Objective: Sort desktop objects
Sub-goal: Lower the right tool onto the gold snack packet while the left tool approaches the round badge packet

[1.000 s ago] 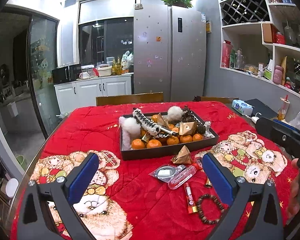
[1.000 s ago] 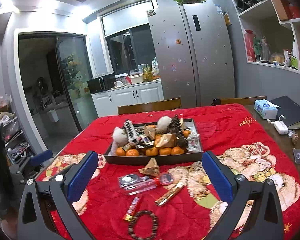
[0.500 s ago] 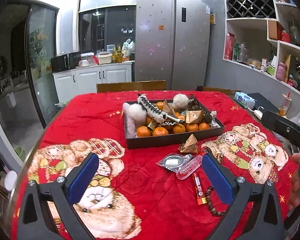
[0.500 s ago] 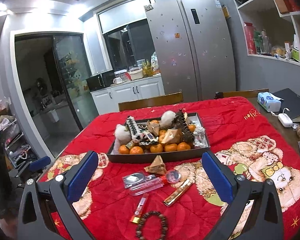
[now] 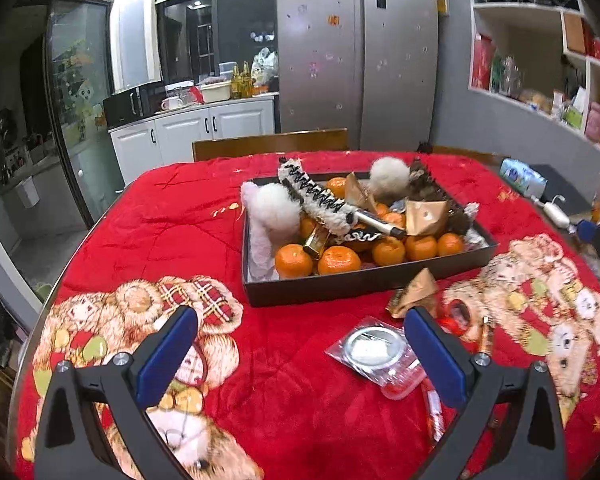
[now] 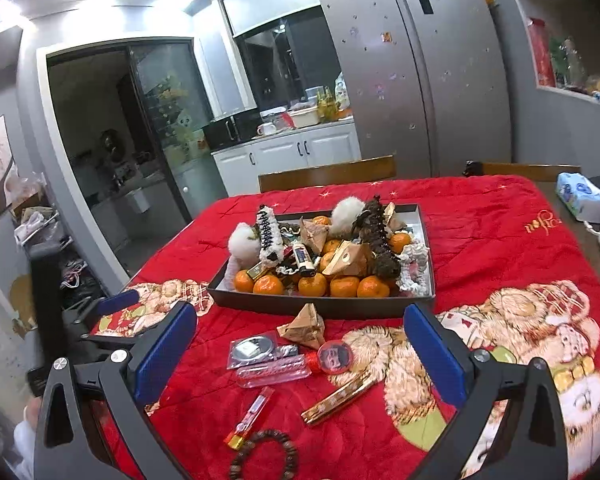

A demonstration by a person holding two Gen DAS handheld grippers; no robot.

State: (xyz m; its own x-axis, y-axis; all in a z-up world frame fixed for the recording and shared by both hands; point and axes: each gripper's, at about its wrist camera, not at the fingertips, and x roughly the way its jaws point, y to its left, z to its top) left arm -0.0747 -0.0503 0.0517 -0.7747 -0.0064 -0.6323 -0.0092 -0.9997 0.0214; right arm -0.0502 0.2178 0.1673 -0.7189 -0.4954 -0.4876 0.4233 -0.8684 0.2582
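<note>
On the red cloth, near side of the tray, loose items are lying unsorted: a gold packet, a bagged disc, a clear tube, a gold bar, a lipstick and a bead bracelet. The tray is already being crowded by oranges and fluffy things. Both tongs are being held wide apart and empty: left gripper, right gripper. The step is judged to be approach and selection. The right gripper is best being lowered over the tube or bar, fingers set across the short axis. The soft cloth is likely being a hindrance; low, flat items may need pinching from the edges. One item at a time is advised.
</note>
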